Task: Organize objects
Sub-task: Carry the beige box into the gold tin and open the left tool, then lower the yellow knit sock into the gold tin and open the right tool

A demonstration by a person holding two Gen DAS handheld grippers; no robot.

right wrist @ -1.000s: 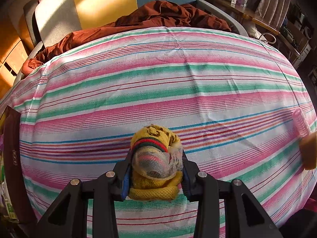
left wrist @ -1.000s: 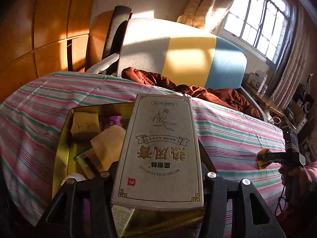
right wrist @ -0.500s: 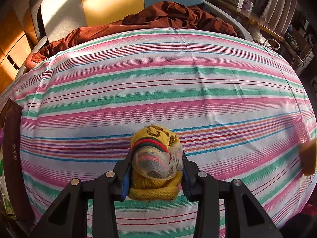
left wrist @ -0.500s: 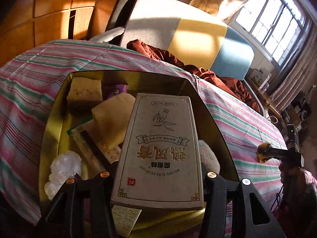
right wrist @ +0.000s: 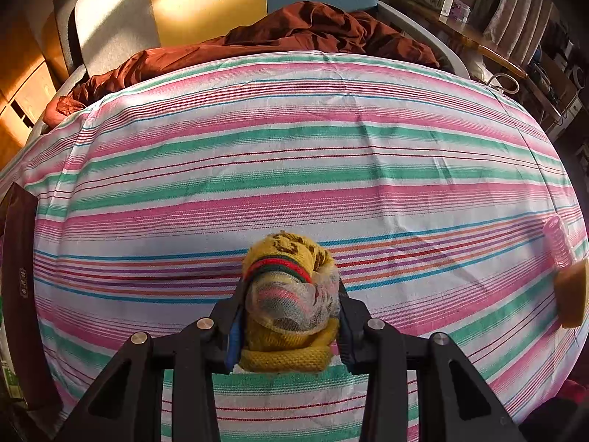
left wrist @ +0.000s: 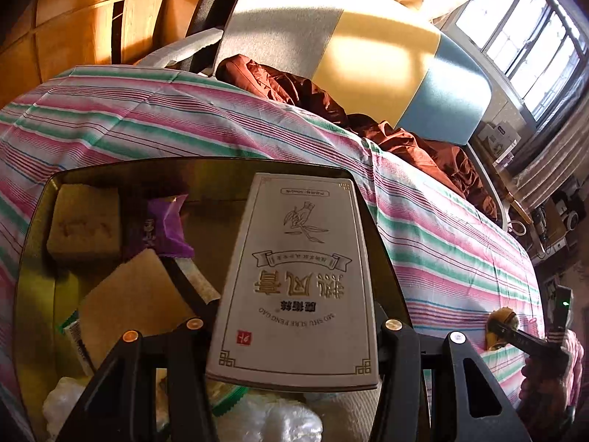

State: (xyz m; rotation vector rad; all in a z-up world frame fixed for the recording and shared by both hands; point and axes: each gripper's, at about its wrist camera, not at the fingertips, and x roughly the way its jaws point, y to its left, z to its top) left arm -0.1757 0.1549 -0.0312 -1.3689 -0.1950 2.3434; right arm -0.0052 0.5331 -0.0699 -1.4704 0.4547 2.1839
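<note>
The flat grey-white box (left wrist: 294,280) carries gold lettering and a red seal. The left gripper (left wrist: 291,326) has its jaws clamped on the box's near end, above the gold tray (left wrist: 33,258). The right gripper (right wrist: 289,326) has its jaws clamped on a rolled yellow sock (right wrist: 291,283).

My left wrist camera looks forward and steeply down along its fingers, close over the gold tin (left wrist: 35,243) — beyond it the striped bedspread (left wrist: 434,258), the headboard (left wrist: 371,59) and a window (left wrist: 530,33) at upper right. My right wrist camera tips down more steeply, close above the striped bedspread (right wrist: 294,169), facing the same headboard (right wrist: 206,3). Both views share the bedspread, the brown blanket (left wrist: 423,147) (right wrist: 294,33) and the headboard — and the left view catches the right gripper (left wrist: 495,328) at its far right edge.
</note>
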